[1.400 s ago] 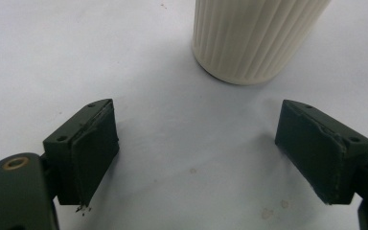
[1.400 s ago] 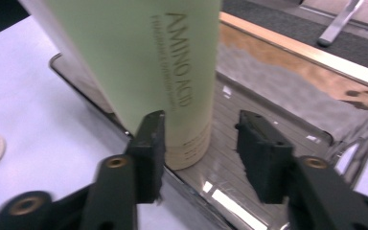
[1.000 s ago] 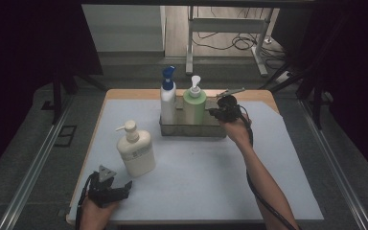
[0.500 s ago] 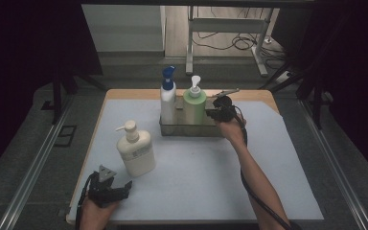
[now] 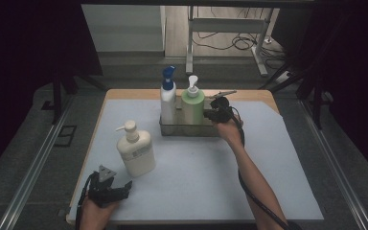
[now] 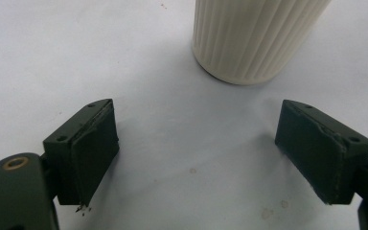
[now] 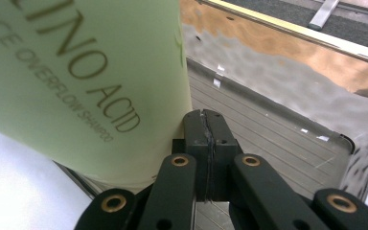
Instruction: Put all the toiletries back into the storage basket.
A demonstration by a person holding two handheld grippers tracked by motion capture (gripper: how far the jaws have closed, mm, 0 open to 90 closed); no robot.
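A metal tray stands at the back middle of the table. In it are a white bottle with a blue cap and a green pump bottle. My right gripper sits at the tray's right part, right beside the green bottle, its jaws pressed together with nothing between them. A cream pump bottle stands at the front left. Just behind its ribbed base, my left gripper rests open on the mat near the front edge.
A pale grey mat covers most of the wooden table. The tray's bare metal floor stretches to the right of the green bottle. Dark floor, rails and a desk frame with cables lie beyond the table.
My right gripper has shifted a little to the left, closer to the green bottle. The left gripper and the cream bottle have stayed put.
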